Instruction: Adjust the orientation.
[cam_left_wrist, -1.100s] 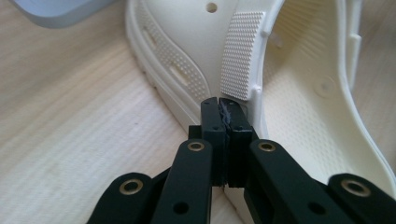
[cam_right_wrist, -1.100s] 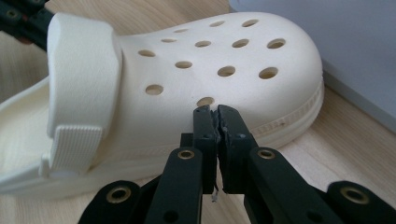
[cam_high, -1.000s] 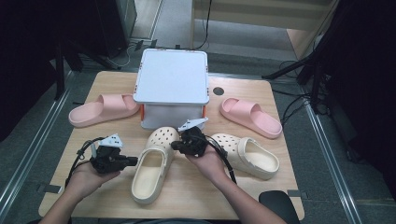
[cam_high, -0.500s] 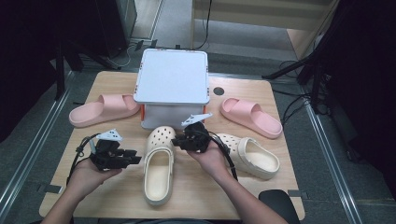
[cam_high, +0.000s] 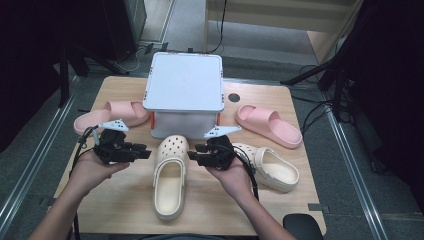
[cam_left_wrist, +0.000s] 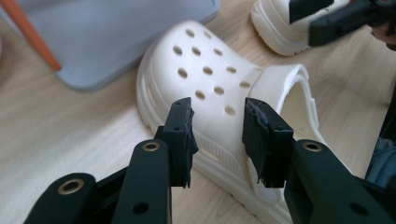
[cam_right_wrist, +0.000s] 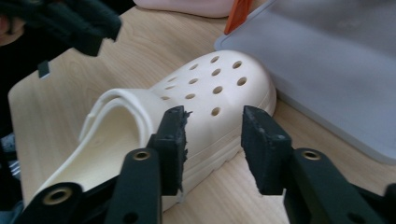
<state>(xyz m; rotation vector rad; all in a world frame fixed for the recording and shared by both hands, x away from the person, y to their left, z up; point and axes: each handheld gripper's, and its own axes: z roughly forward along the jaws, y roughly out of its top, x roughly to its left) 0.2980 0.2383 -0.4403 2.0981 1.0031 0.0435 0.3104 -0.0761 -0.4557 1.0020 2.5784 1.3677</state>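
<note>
Left claw (cam_high: 145, 152) and right claw (cam_high: 192, 152) both have jaws apart, nothing gripped; both have just been opening, and nothing sits between either pair of pads. They flank the cream clog (cam_high: 170, 175), one on each side, close but not touching. Versus a second ago: clog was angled, now it lies straight, toe toward the grey lidded box (cam_high: 185, 95), heel toward the near edge of the worktop (cam_high: 115, 210), roughly mid-width. Both claws have backed off and lifted slightly. Reads as a release: this clog looks placed. Second cream clog (cam_high: 270, 167) lies skewed just right of the right hand, likely next to straighten. Pink slides sit either side of the box: one (cam_high: 107, 115) near the left edge, one (cam_high: 270, 125) toward the right.
</note>
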